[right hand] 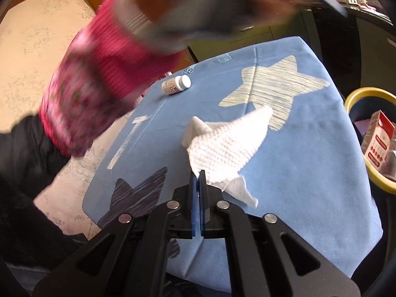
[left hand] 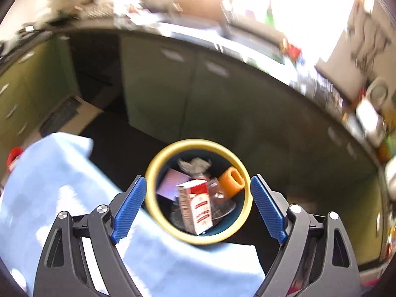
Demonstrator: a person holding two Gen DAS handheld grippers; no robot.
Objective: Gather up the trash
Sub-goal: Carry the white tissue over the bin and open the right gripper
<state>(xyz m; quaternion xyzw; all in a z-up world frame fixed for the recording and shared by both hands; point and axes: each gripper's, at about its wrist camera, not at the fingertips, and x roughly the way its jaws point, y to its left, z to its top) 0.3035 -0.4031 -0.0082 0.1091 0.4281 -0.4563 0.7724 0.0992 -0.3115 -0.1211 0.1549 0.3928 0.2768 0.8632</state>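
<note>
- Left wrist view: the left hand-held gripper point(left hand: 198, 204) is seen with its blue pads point(left hand: 130, 209) spread wide apart and nothing between them.
- Framed between the pads, lower down, is a round bin point(left hand: 243, 173) with a yellow rim and dark inside.
- Inside the bin a red-and-white carton point(left hand: 195, 204) stands tilted; its print is too small and blurred to be read. An orange foam tube point(left hand: 231, 182), a pale purple sheet point(left hand: 170, 184), crumpled clear plastic point(left hand: 194, 165) and further clear plastic beside the carton are also seen.
- A light blue cloth point(left hand: 61, 180) covers the surface at the left, its edge lying just beside the bin rim. Dark floor and green cabinet doors point(left hand: 158, 84) lie beyond the bin; the worktop above is blurred.
- Right wrist view: the right hand-held gripper point(right hand: 197, 173) is pressed together, clamped on a corner of a white paper towel point(right hand: 222, 146) that lies on the blue cloth point(right hand: 309, 163).
- Star shapes are printed on the cloth; a few letters near its far edge cannot be made out fully.
- A small bottle point(right hand: 176, 84) with a white cap lies on its side near the far edge, well apart from the towel; its label is illegible.
- The bin point(right hand: 356, 99) sits just past the right edge of the surface, the carton point(right hand: 377, 138) showing in it.
- A blurred arm in a pink sleeve point(right hand: 99, 81) crosses above the far left of the surface.
</note>
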